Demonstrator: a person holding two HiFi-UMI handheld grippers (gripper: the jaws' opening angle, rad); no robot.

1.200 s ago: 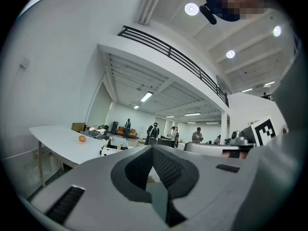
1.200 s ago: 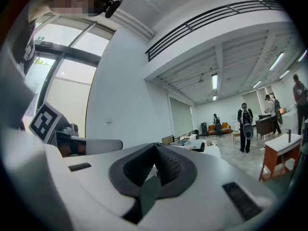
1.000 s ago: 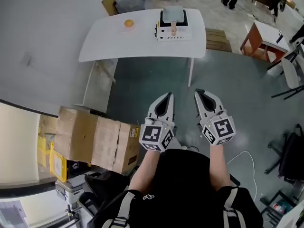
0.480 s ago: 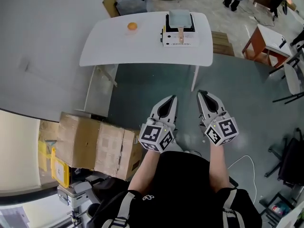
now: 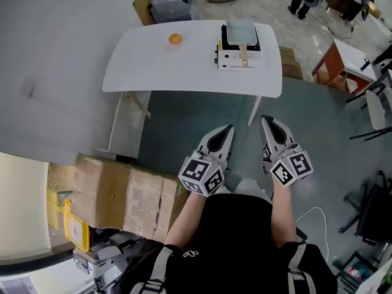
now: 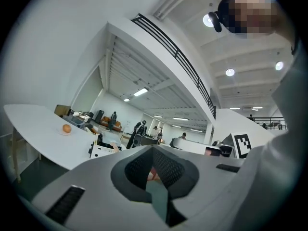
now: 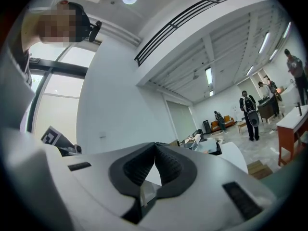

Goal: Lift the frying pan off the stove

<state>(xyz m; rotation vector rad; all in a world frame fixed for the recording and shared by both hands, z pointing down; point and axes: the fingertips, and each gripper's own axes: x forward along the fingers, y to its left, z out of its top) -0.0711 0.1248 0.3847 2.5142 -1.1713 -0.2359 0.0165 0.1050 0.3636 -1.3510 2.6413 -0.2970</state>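
Observation:
A square grey frying pan (image 5: 240,33) with a wooden handle (image 5: 244,55) sits on a small white stove (image 5: 239,60) on the far right part of a white table (image 5: 153,66). Both grippers are held low in front of the person's body, well short of the table and over the grey floor. My left gripper (image 5: 229,129) is shut and empty. My right gripper (image 5: 266,120) is shut and empty too. In the left gripper view, the shut left gripper (image 6: 153,148) points past the stove (image 6: 102,150) at the table's end. The right gripper view shows the shut right gripper (image 7: 155,145) aimed at a white wall.
An orange (image 5: 175,39) lies on the table left of the stove. Cardboard boxes (image 5: 122,188) stand on the floor to the left. A wooden pallet (image 5: 290,63) and a red-brown side table (image 5: 343,60) are to the right. A white cable (image 5: 313,208) trails on the floor. People stand far off.
The table with stove and pan has come nearer and shifted right in the head view as the person steps forward. Both grippers stay shut, held together at the same height.

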